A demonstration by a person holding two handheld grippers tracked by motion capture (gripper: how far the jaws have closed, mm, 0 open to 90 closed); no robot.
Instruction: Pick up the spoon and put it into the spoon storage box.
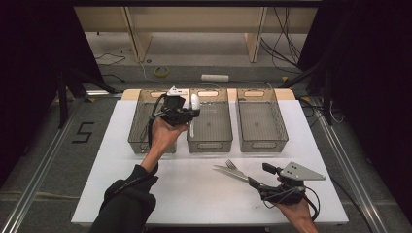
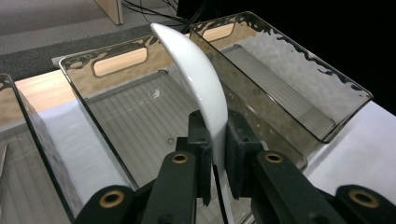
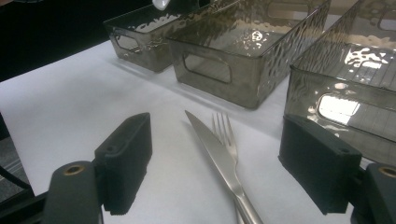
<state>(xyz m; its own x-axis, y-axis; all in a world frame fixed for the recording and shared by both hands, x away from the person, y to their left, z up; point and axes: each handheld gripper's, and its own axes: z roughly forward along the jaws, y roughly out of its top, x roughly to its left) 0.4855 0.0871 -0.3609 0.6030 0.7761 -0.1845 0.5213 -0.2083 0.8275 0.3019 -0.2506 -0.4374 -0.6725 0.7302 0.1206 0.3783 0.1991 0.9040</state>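
Spoon (image 2: 201, 84), white, sits pinched between our left gripper (image 1: 187, 114) jaws, raised over the bins, handle end in the pads, its curved white body arcing up and away in the left gripper view. Largest first: white table (image 1: 194, 194), then three smoky clear bins in a row at its far side: left bin (image 1: 141, 131), middle bin (image 1: 211, 124), right bin (image 1: 260, 121). We hold the spoon above the wall shared by left and middle bins, over the middle bin's near-left part; whether it touches the bin we cannot tell. Our right gripper (image 1: 265, 175) rests low at the near right of the table, jaws spread wide with nothing gripped; in the right gripper view a knife (image 3: 219, 158) and fork (image 3: 224, 130) lie on the table between the pads (image 3: 126, 158), the knife overlapping the fork, tips toward the bins.
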